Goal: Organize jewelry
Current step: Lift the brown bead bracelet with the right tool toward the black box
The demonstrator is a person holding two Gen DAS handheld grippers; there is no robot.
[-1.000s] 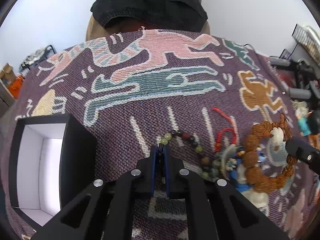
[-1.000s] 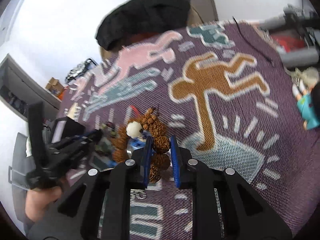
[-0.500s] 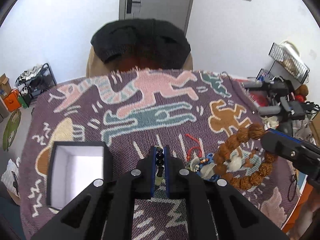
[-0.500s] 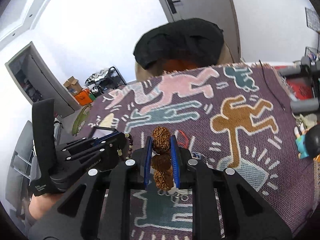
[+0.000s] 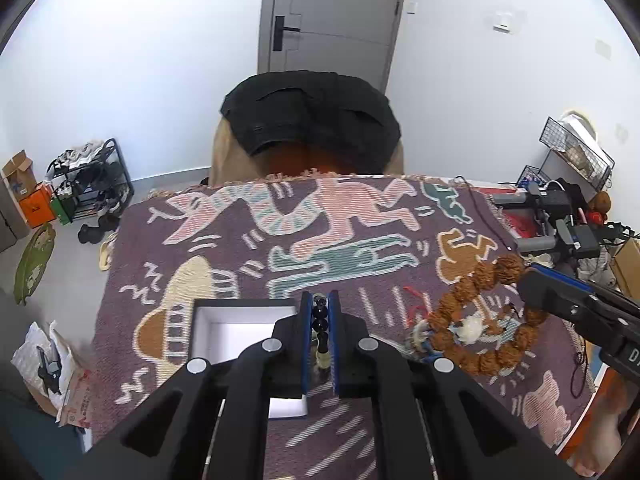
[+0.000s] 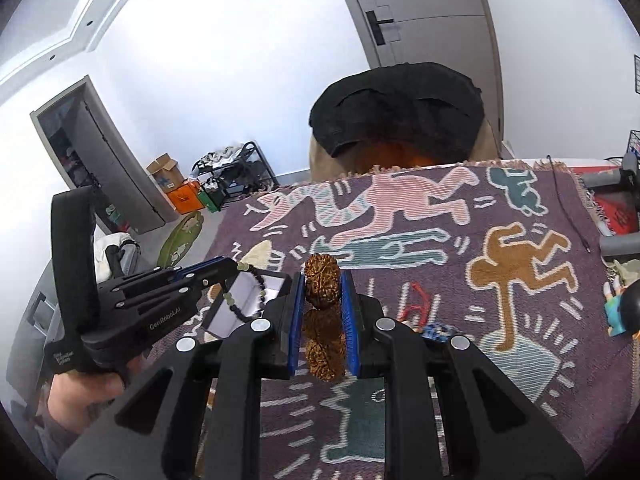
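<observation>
As seen from the left wrist, the left gripper (image 5: 320,334) pinches a dark bead bracelet (image 5: 320,316) above the open white-lined box (image 5: 240,330). From the right wrist, the right gripper (image 6: 323,316) clamps a brown seed bracelet (image 6: 322,280) over the patterned cloth (image 6: 500,280), right of the box.

Left gripper (image 5: 320,330) raised and angled downward, blue-padded fingers (image 5: 306,328) pressed nearly together, a bare hand (image 6: 80,400) wrapped around its handle. Right gripper (image 6: 323,316) level alongside to the right, fingers (image 6: 296,320) somewhat further apart, clamped inward, tips pointing ahead.
</observation>
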